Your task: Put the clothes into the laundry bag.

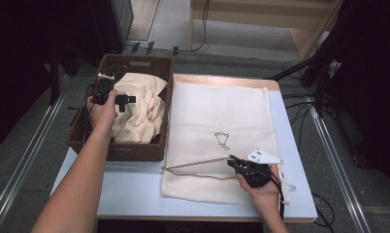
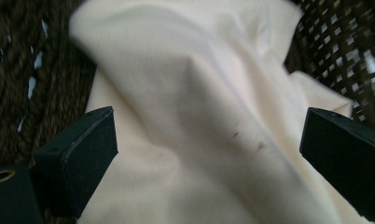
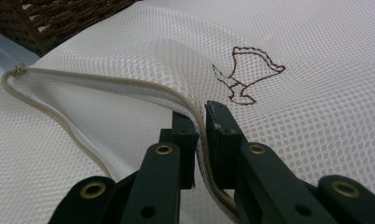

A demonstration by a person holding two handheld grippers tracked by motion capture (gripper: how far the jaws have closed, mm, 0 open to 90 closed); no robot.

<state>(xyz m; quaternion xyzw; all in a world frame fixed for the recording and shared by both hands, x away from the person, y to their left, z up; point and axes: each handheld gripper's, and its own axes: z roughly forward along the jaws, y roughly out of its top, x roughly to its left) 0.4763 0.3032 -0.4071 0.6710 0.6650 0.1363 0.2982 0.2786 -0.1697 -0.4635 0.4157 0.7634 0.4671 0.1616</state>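
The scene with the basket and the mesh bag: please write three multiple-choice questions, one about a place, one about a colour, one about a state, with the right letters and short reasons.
1. Where is the cream cloth?
A. in the wicker basket
B. on the floor
C. inside the mesh bag

2. What colour is the figure stitched on the mesh bag?
A. green
B. dark brown
C. blue

3. How is the right gripper?
A. wide open above the table
B. shut on the basket rim
C. shut on the bag's zipper edge

Answers: 1 A, the cloth lies between the basket walls. 2 B, the right gripper view shows a brown outline. 3 C, its jaws pinch the lifted edge.
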